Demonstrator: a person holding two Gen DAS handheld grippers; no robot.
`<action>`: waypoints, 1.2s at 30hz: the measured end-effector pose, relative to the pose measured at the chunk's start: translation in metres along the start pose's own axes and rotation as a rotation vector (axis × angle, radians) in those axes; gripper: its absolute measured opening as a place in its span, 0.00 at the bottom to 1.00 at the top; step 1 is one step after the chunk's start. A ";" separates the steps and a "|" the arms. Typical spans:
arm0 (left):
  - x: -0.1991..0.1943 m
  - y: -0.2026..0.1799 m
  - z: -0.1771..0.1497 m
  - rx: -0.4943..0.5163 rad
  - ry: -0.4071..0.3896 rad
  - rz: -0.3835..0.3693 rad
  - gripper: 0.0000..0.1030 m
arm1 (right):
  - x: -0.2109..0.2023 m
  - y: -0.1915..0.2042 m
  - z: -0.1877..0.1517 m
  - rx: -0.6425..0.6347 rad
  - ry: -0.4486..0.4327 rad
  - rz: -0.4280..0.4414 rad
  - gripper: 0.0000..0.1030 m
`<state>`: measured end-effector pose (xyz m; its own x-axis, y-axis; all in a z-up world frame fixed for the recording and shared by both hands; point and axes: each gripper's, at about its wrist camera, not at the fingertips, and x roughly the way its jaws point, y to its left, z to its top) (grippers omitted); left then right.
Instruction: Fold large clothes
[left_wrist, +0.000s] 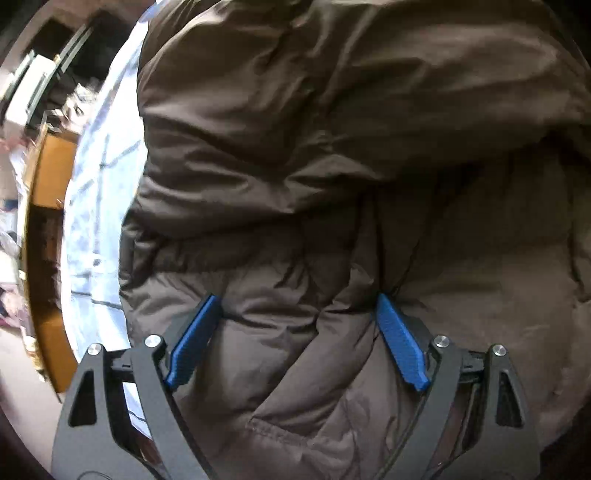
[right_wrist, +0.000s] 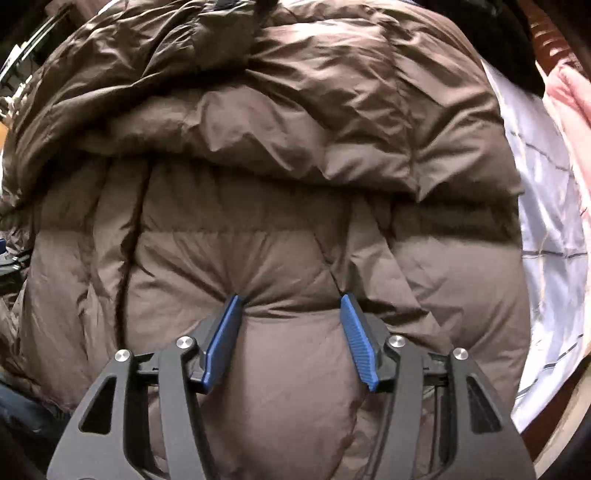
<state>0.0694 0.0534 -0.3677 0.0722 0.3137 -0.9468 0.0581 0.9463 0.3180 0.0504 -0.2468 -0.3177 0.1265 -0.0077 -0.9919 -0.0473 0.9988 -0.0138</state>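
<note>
pressing into the brown puffer jacket (left_wrist: 332, 166), we've got left tongs (left_wrist: 297, 308) and right tongs (right_wrist: 290, 302) spread, padding bulging between each pair.

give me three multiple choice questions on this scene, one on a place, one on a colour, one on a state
1. In the left wrist view, where does the light checked sheet show?
A. left of the jacket
B. on top of the jacket
C. nowhere

2. What colour is the puffy jacket?
A. red
B. brown
C. green

3. How are the two claws?
A. both shut on a sleeve
B. one open, one shut
C. both open, tips pressed into the padding

Answers:
1. A, the sheet lies left of the jacket.
2. B, its fabric is brown in both views.
3. C, the left claw and right claw show wide gaps, tips denting the fabric.
</note>
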 end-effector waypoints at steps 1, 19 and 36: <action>-0.004 -0.001 0.000 0.003 -0.007 0.001 0.83 | -0.003 0.006 0.005 0.011 -0.004 0.014 0.56; -0.064 -0.087 -0.020 0.088 -0.033 -0.184 0.89 | -0.039 0.066 0.035 -0.068 -0.152 0.001 0.60; -0.127 -0.054 0.038 -0.179 -0.049 -0.371 0.88 | -0.094 0.108 0.126 0.015 -0.391 0.205 0.62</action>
<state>0.0948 -0.0403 -0.2623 0.1267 -0.0512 -0.9906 -0.0845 0.9945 -0.0622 0.1586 -0.1320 -0.2103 0.4819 0.2067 -0.8515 -0.0961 0.9784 0.1831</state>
